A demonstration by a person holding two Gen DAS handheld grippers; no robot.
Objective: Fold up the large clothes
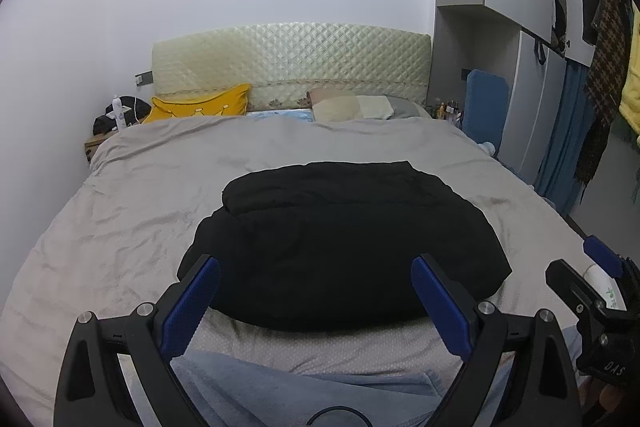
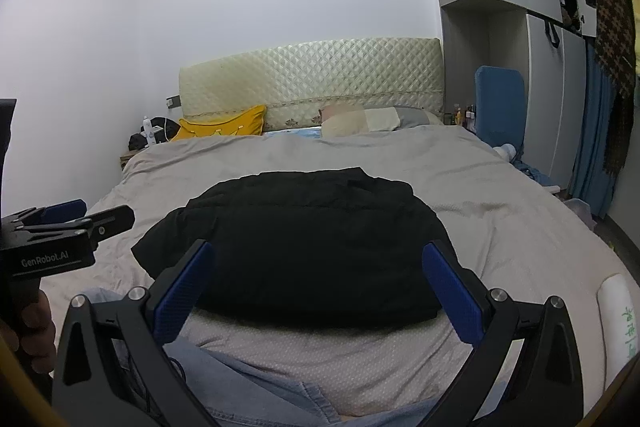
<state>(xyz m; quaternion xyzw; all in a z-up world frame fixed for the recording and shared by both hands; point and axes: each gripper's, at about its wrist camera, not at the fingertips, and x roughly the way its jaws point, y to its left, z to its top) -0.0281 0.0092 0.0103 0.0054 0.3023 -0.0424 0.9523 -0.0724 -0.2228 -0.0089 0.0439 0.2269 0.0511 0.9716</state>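
A large black garment (image 1: 344,239) lies folded into a thick bundle on the grey bed cover (image 1: 120,227); it also shows in the right wrist view (image 2: 300,247). My left gripper (image 1: 316,267) is open and empty, held above the garment's near edge. My right gripper (image 2: 316,255) is open and empty, also above the near edge. The right gripper shows at the right edge of the left wrist view (image 1: 580,267), and the left gripper at the left edge of the right wrist view (image 2: 68,223).
A yellow pillow (image 1: 200,105), a beige pillow (image 1: 352,107) and a quilted headboard (image 1: 288,63) are at the far end. A nightstand with clutter (image 1: 116,119) stands far left. Wardrobe (image 1: 520,67) and hanging clothes (image 1: 604,67) are right. Blue-grey cloth (image 1: 300,395) lies at the bed's near edge.
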